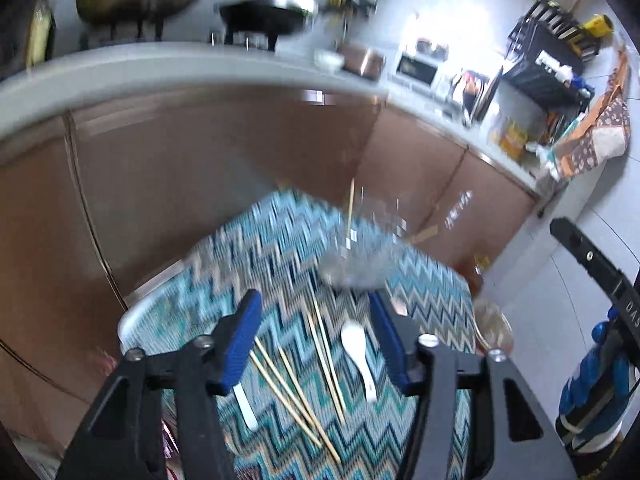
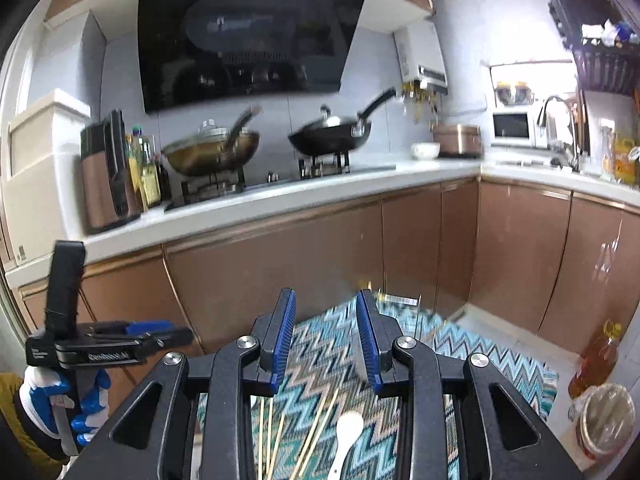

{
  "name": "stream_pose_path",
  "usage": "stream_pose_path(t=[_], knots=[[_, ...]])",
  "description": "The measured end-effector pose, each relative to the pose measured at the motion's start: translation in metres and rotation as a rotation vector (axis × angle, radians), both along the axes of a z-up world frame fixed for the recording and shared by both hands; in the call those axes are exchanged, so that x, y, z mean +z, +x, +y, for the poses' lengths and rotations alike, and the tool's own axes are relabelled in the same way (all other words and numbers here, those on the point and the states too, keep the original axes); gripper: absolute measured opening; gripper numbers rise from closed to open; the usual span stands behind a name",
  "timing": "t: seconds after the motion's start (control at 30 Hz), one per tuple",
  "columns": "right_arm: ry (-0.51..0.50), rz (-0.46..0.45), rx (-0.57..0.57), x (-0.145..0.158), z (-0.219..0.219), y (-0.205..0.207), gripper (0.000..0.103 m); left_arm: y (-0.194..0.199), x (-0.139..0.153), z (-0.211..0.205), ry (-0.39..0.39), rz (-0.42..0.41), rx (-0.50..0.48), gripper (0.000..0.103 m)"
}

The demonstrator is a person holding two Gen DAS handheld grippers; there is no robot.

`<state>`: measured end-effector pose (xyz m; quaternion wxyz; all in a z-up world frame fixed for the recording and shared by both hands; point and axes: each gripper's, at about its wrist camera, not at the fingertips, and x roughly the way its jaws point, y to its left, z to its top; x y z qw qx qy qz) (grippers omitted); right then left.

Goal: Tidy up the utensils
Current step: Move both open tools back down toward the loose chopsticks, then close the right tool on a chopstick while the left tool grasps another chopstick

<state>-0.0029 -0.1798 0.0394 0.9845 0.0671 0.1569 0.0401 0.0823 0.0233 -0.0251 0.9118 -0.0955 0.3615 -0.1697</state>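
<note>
Several wooden chopsticks and a white ceramic spoon lie loose on a small table with a blue zigzag cloth. A second white spoon handle pokes out under the left finger. A clear glass holding a chopstick and a wooden utensil stands at the table's far side, blurred. My left gripper is open and empty above the chopsticks. My right gripper is open and empty above the same table; chopsticks and the spoon show below it.
Brown cabinet doors and a white counter with two woks on a stove stand behind the table. An oil bottle and a lidded jar sit on the floor at the right. The left gripper also shows in the right wrist view.
</note>
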Motion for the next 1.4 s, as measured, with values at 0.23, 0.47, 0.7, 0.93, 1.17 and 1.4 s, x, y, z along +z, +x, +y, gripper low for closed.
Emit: stream_pose_path(t=[0.23,0.47,0.7,0.93,1.17,1.4], knots=[[0.018,0.174,0.056,-0.046,0.001,0.028,0.031,0.025,-0.071,0.010,-0.054,0.181,0.000,0.035],[0.039,0.348,0.120,-0.106,0.007,0.068,0.029,0.050,-0.133,0.024,-0.078,0.347,0.068,0.026],[0.062,0.470,0.179,-0.152,0.014,0.109,0.028,0.068,-0.171,0.023,-0.097,0.469,0.127,0.026],[0.069,0.556,0.207,-0.188,0.011,0.141,0.028,0.085,-0.196,0.017,-0.095,0.540,0.179,0.018],[0.070,0.617,0.225,-0.211,0.012,0.168,0.025,0.098,-0.210,0.015,-0.087,0.575,0.216,0.013],[0.061,0.693,0.232,-0.228,0.014,0.198,0.018,0.107,-0.217,0.010,-0.076,0.596,0.228,0.011]])
